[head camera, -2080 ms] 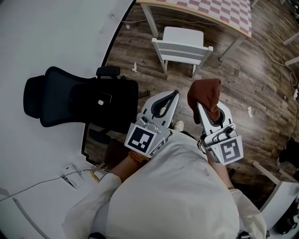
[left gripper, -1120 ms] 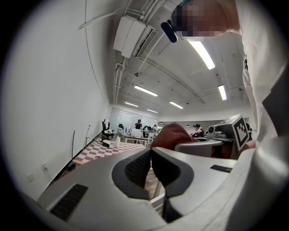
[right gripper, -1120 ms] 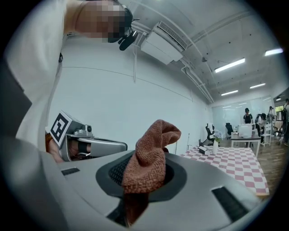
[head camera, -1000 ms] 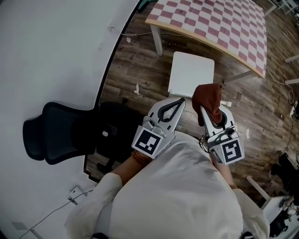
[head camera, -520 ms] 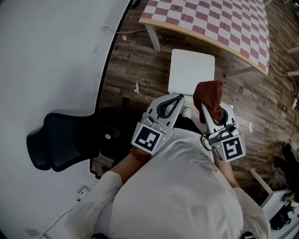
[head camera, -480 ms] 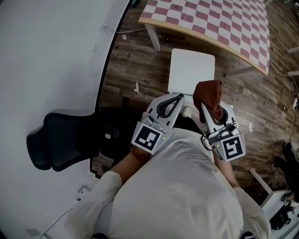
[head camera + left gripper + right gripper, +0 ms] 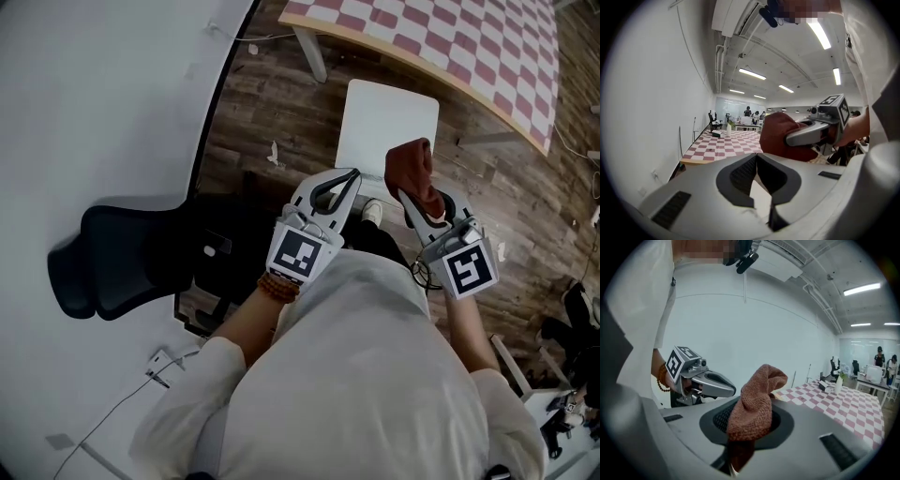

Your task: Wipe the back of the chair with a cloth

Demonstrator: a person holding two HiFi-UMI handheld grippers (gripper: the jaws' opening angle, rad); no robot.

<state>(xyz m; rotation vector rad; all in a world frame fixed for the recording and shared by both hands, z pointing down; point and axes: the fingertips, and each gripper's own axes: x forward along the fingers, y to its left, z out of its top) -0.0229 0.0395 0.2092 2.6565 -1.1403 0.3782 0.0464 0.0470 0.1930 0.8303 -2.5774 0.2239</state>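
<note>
A rust-brown cloth (image 7: pixel 413 165) is bunched between the jaws of my right gripper (image 7: pixel 405 190), which is shut on it; in the right gripper view the cloth (image 7: pixel 757 401) stands up out of the jaws. My left gripper (image 7: pixel 348 175) is held beside it, shut and empty, with its jaws meeting at the tips (image 7: pixel 756 156). A white chair (image 7: pixel 384 117) stands on the floor right beyond both grippers, seen from above. A black office chair (image 7: pixel 127 258) is at the left against the white wall. Neither gripper touches a chair.
A table with a red-and-white checked top (image 7: pixel 441 42) stands just behind the white chair. The white wall (image 7: pixel 84 103) fills the left. Cables and a socket (image 7: pixel 159 364) lie by the wall. Scraps dot the wooden floor (image 7: pixel 272 150). People stand far off in the room (image 7: pixel 747 112).
The view has shifted forward over the white chair, which now lies just past the gripper tips. Both grippers keep their hold and spacing; the black chair has slid left and down.
</note>
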